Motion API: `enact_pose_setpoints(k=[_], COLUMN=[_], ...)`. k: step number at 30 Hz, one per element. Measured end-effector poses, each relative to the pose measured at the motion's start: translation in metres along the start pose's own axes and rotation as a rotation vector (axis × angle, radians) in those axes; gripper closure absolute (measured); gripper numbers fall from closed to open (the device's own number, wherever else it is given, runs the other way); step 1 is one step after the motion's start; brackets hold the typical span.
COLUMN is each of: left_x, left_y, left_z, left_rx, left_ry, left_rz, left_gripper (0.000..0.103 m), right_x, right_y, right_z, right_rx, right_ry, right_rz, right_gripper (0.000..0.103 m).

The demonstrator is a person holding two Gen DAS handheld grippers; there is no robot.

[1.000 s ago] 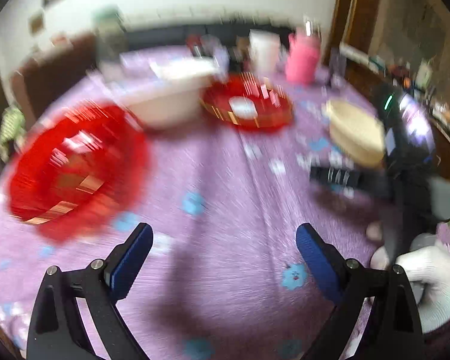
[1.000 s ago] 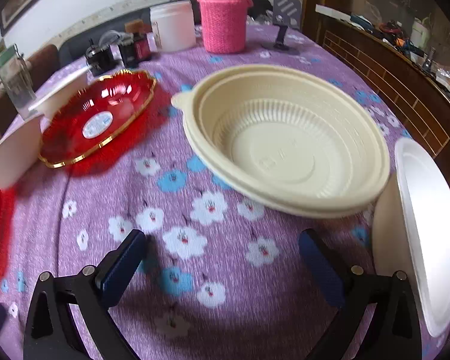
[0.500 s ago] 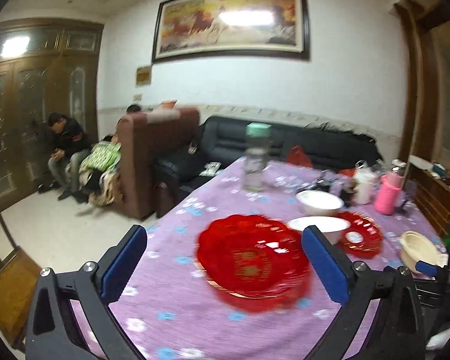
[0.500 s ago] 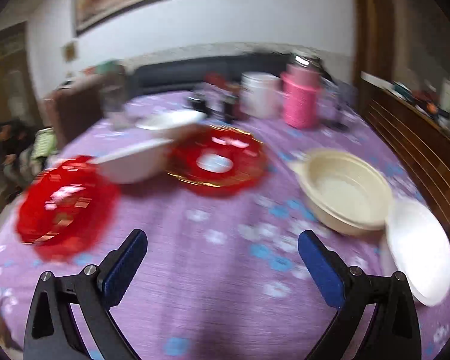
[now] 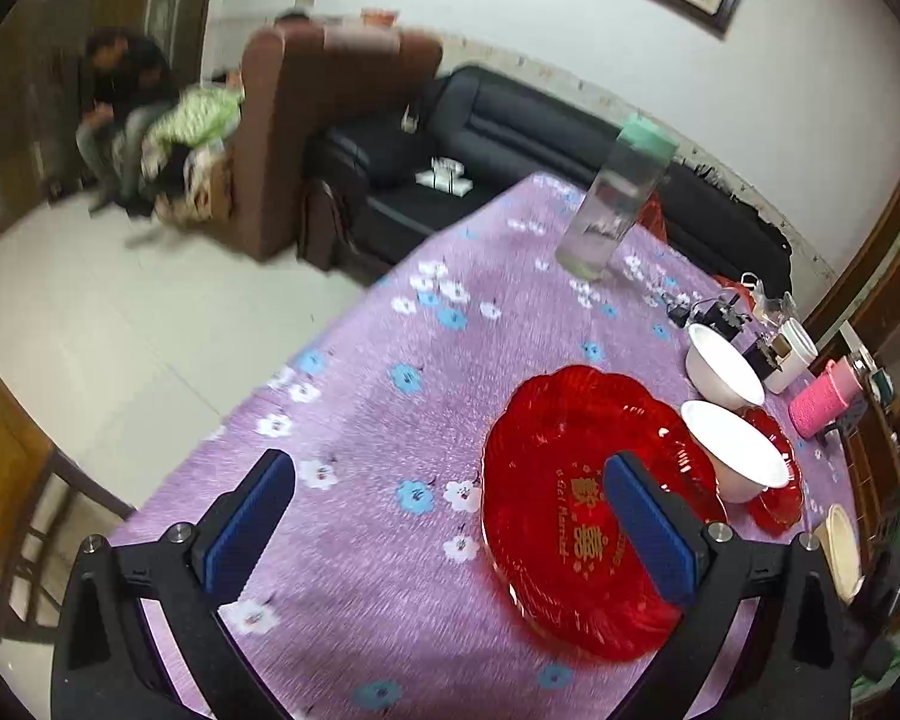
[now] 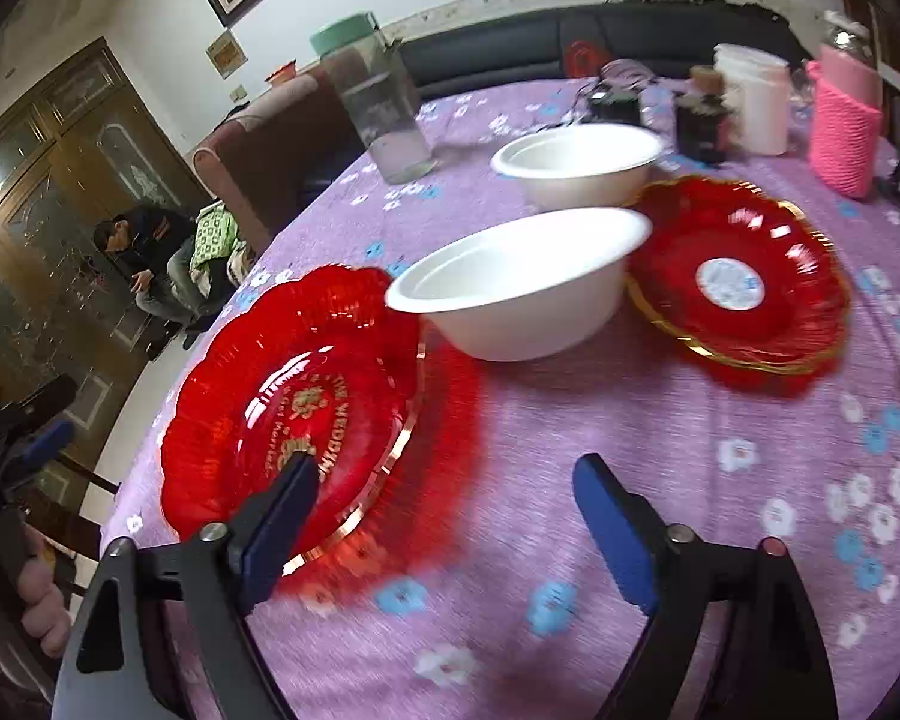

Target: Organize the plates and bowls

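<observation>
A large red plate (image 5: 582,504) (image 6: 294,402) lies on the purple flowered tablecloth (image 5: 390,396). A white bowl (image 5: 735,450) (image 6: 522,288) stands just behind it, a second white bowl (image 5: 723,366) (image 6: 576,162) farther back. A smaller red plate with a gold rim (image 6: 738,276) (image 5: 777,480) lies to the right. A beige bowl (image 5: 843,552) shows at the edge. My left gripper (image 5: 450,528) is open and empty, its right finger over the large red plate. My right gripper (image 6: 444,516) is open and empty at that plate's near right rim.
A tall clear jar with a green lid (image 5: 615,198) (image 6: 378,108), a pink knitted bottle (image 6: 843,120), a white cup (image 6: 753,96) and small dark bottles (image 6: 699,114) stand at the back. The table edge falls to the floor on the left (image 5: 120,330). A sofa (image 5: 510,138) stands behind.
Both grippers swung left across the table. The right view went from the beige bowl to the large red plate. The left view tilted down onto that plate. Both stayed open.
</observation>
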State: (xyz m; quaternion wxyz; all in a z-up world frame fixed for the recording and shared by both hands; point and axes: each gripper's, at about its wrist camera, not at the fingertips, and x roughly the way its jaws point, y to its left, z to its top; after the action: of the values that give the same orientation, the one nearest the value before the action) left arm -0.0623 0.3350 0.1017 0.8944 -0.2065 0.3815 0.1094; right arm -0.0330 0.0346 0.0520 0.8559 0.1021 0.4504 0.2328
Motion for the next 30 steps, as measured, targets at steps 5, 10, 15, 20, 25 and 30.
enact_pose_setpoints(k=[5, 10, 15, 20, 25, 30], left_x=[0.042, 0.078, 0.105, 0.113, 0.117, 0.116], left_y=[-0.008, -0.024, -0.028, -0.029, -0.031, -0.031], left_z=[0.009, 0.011, 0.012, 0.009, 0.008, 0.008], left_rx=[0.02, 0.061, 0.077, 0.094, 0.099, 0.098], left_ry=[0.08, 0.152, 0.231, 0.243, 0.25, 0.241], left_rz=[0.001, -0.021, -0.034, -0.03, -0.036, -0.043], left_gripper=[0.0, 0.003, 0.041, 0.069, 0.08, 0.081], right_x=[0.021, 0.037, 0.049, 0.059, 0.06, 0.062], right_y=[0.007, 0.008, 0.012, 0.014, 0.016, 0.02], right_z=[0.007, 0.011, 0.014, 0.015, 0.015, 0.014], right_rx=[0.003, 0.015, 0.019, 0.017, 0.009, 0.0], right_ry=[0.025, 0.057, 0.079, 0.097, 0.091, 0.091], right_rz=[-0.008, -0.015, -0.002, 0.026, 0.023, 0.027], right_gripper=[0.019, 0.026, 0.032, 0.047, 0.052, 0.068])
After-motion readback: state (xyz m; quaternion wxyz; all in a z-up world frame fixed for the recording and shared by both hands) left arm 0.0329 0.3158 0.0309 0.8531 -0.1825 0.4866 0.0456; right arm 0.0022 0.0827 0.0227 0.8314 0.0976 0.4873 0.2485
